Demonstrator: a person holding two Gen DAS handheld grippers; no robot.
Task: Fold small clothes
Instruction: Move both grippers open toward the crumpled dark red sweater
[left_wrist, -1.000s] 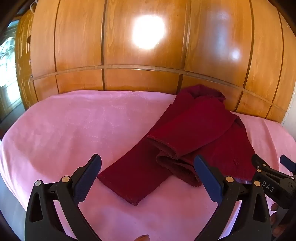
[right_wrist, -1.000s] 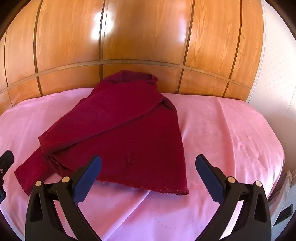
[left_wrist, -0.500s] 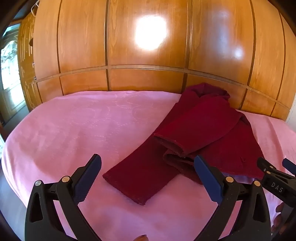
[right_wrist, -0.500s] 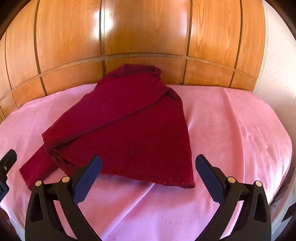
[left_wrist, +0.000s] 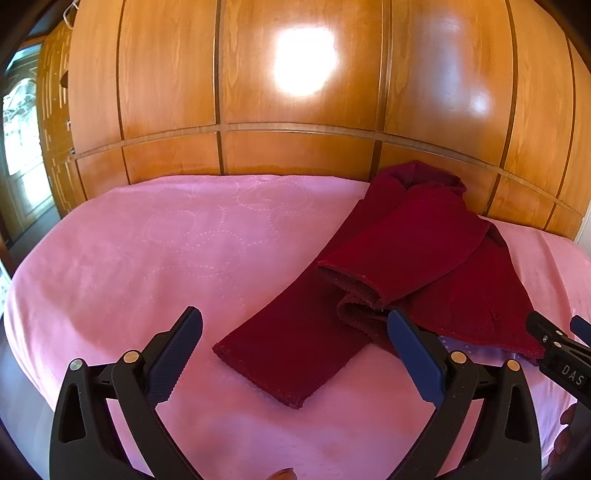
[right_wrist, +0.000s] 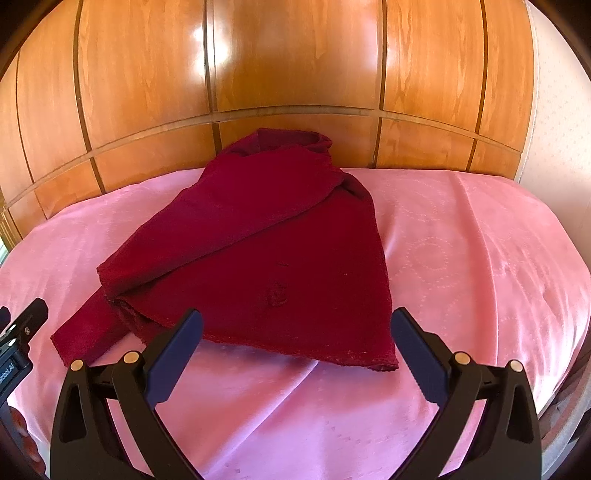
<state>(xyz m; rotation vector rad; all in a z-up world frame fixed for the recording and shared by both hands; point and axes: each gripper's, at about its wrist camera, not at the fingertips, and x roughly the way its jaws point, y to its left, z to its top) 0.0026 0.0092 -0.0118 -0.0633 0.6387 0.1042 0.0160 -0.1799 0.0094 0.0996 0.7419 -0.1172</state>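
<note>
A dark red knitted garment (left_wrist: 413, 258) lies partly folded on a pink bedspread (left_wrist: 166, 251). One sleeve is folded across the body and another sleeve (left_wrist: 295, 350) stretches toward the front left. In the right wrist view the garment (right_wrist: 266, 266) fills the middle of the bed, its hem toward me. My left gripper (left_wrist: 295, 354) is open and empty, held above the bed just short of the sleeve end. My right gripper (right_wrist: 295, 354) is open and empty, held just short of the hem.
A glossy wooden panelled wall (left_wrist: 295, 92) stands right behind the bed, and the garment's collar leans against it. The bedspread has a crease (right_wrist: 288, 391) near the hem. A white wall (right_wrist: 561, 129) is at the right. The right gripper's tip (left_wrist: 554, 350) shows at the left view's right edge.
Both grippers have pulled back and risen a little, so the garment sits farther away and more of the bed shows. The garment has not moved. Both jaws stay open.
</note>
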